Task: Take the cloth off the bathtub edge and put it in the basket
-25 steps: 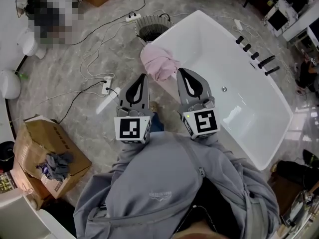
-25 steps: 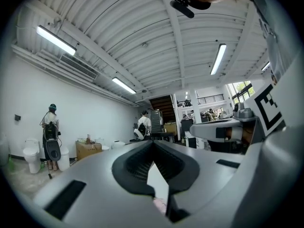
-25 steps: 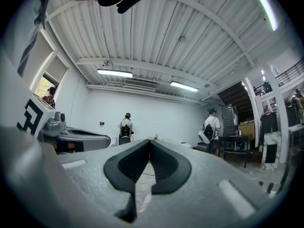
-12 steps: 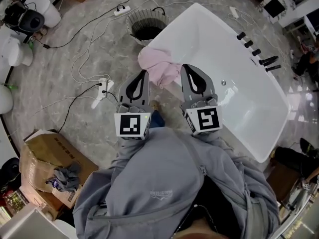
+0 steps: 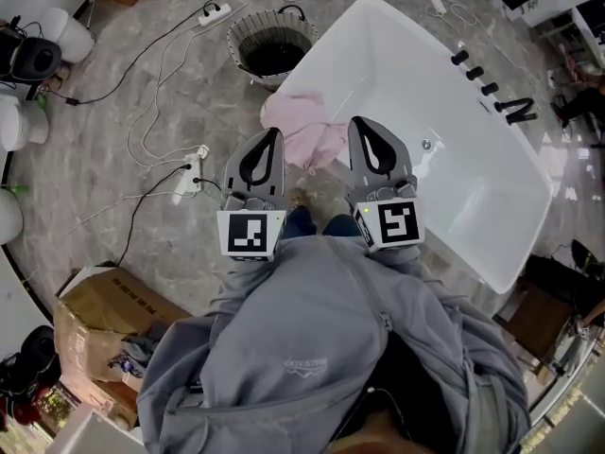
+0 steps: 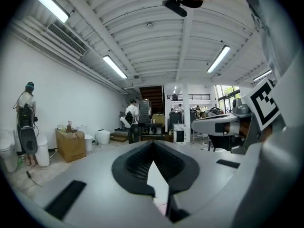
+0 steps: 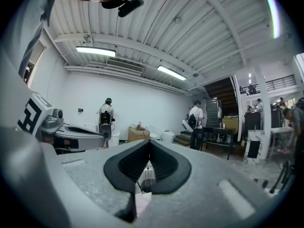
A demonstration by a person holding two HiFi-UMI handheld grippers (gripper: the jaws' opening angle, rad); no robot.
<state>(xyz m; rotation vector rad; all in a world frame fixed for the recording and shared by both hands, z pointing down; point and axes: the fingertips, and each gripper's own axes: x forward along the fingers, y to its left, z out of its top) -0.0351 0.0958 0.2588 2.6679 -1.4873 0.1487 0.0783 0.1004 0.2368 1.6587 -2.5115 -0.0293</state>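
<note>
- Left gripper (image 5: 273, 136): fingers (image 6: 135, 163) are closed together; nothing is gripped.
- Right gripper (image 5: 358, 123): fingers (image 7: 164, 167) are likewise closed, with nothing held between them.
- Cloth (image 5: 307, 138): pink and crumpled, draped over the near edge of the bathtub. In the head view it is seen between the two gripper tips and just beyond them. No contact with either gripper is shown.
- Bathtub (image 5: 406, 74): white, set slantwise on the floor, with black tap fittings (image 5: 487, 85) along its far rim.
- Basket (image 5: 238, 53): dark, round and ribbed, stood on the floor just beside the tub's end, beyond the cloth.
- Floor (image 5: 123, 93): grey and marbled, crossed by cables. A power strip (image 5: 192, 170) lies near the left gripper, and a cardboard box (image 5: 99, 315) is set well apart.
</note>
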